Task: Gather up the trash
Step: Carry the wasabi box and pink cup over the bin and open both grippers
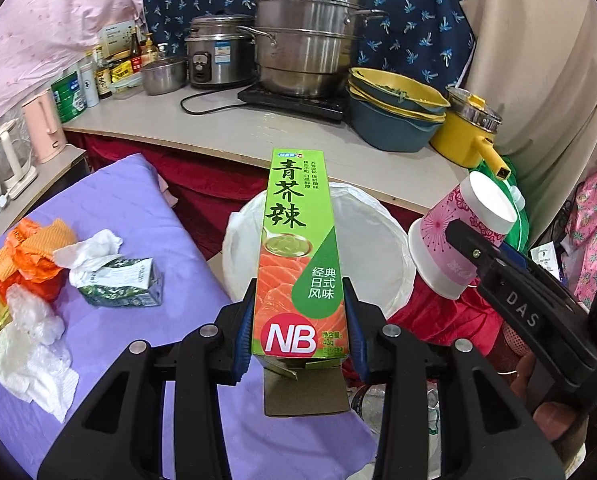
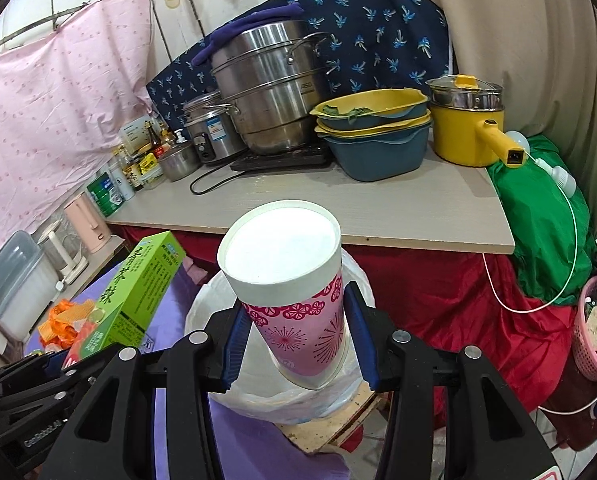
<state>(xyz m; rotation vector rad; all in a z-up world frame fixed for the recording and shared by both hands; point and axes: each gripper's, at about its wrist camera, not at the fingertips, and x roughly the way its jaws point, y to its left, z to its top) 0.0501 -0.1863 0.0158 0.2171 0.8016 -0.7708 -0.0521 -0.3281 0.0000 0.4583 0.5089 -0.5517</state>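
The left gripper (image 1: 298, 336) pinches a green wasabi paste box (image 1: 298, 264) by its lower end, its blue pads pressed to the two narrow sides so the long carton stands out ahead with its opened flap hanging free below; held like this, the box can simply slide out once the pads part. The right gripper (image 2: 296, 336) clamps a pink paper cup (image 2: 294, 300) across its flowered wall with the base pointing forward, a grip that seems light enough not to crush the cup. Both pieces hang over the white-lined trash bin (image 1: 382, 240), the box above its left half and the cup above its right rim, so I judge they are poised for dropping in. Left of the bin, on the purple bed cover (image 1: 138, 208), more trash waits: a crushed green drink carton (image 1: 122, 282), crumpled white tissue (image 1: 86, 250), an orange wrapper (image 1: 30, 256) and clear plastic film (image 1: 34, 316). Beyond the bin the desk (image 1: 226, 128) carries cookware, a stacked steel steamer (image 1: 308, 36) and a yellow pot (image 1: 464, 136), which look like no part of the collecting.
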